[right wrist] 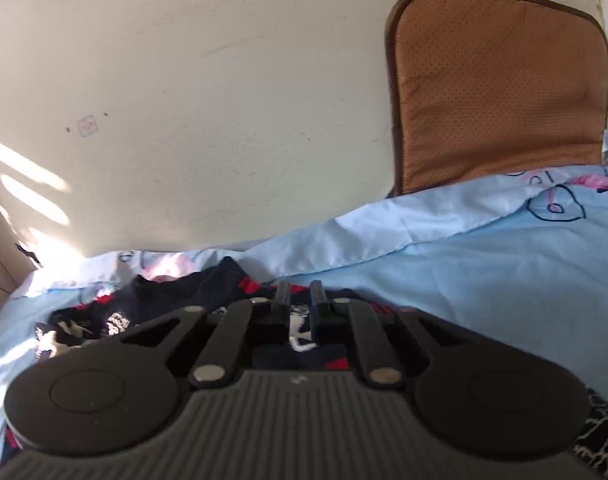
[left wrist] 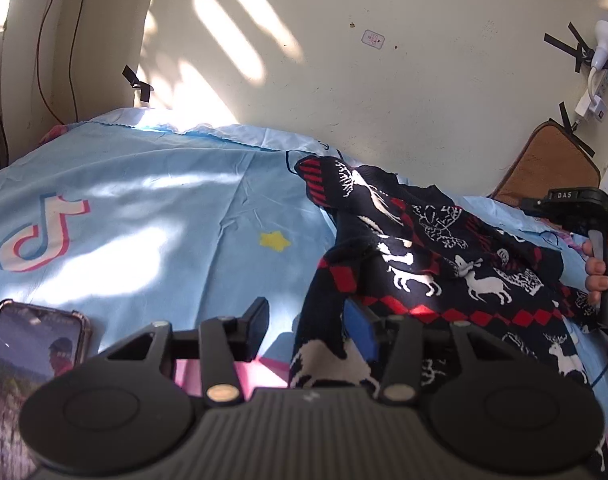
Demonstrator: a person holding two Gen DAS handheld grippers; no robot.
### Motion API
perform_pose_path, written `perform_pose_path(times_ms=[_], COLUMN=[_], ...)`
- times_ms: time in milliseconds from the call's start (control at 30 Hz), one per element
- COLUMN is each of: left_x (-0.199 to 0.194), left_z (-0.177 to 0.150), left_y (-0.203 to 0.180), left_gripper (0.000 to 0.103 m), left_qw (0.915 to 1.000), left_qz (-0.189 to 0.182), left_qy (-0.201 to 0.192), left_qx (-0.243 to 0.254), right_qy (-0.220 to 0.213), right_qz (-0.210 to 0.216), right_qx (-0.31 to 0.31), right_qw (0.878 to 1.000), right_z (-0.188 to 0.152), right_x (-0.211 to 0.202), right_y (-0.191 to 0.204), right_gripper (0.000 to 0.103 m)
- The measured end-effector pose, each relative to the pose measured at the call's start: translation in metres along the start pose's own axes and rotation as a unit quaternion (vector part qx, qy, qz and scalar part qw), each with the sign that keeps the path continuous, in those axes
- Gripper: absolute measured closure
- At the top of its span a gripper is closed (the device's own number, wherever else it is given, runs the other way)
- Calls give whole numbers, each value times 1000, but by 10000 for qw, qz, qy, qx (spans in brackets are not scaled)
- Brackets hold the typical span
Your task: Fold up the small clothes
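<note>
Dark navy knit sweater point(left wrist: 436, 264), patterned with white reindeer and red diamond bands, lying crumpled and unfolded on a light blue bedsheet point(left wrist: 163, 208); bunching near the wall, one edge draping toward the near side.

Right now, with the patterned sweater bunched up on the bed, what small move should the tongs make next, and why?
Probably close the left tongs on the sweater's near edge. Its fabric lies crumpled on the blue sheet, the hem only partly between the open left jaws, while the right tongs stand nearly closed over the cloth. With both edges pinched, the sweater could be pulled flat before folding.
</note>
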State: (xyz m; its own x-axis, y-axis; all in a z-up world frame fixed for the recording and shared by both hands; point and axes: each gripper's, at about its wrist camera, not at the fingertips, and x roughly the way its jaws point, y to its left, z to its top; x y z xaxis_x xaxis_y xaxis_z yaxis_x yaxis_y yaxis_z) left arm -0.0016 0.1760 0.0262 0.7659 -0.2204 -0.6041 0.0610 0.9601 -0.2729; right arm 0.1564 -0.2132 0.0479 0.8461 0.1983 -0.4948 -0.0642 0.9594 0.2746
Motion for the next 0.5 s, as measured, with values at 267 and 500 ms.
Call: perform_pose_path(times_ms=[267,500], left_x=[50,40], left_z=[11,-3], left_y=[-14,-21], left_gripper=[60,94], left_qw=[9993,9987], left_qz=[259,485], left_qy=[186,-121], left_qx=[213,97], right_qy=[893,1276], right_qz=[1999,1702], right_qx=[-1887,-2800], right_qw=[9573,9361], right_z=[-1,-24], right_x=[48,104], right_y=[169,216], right_gripper=[36,88])
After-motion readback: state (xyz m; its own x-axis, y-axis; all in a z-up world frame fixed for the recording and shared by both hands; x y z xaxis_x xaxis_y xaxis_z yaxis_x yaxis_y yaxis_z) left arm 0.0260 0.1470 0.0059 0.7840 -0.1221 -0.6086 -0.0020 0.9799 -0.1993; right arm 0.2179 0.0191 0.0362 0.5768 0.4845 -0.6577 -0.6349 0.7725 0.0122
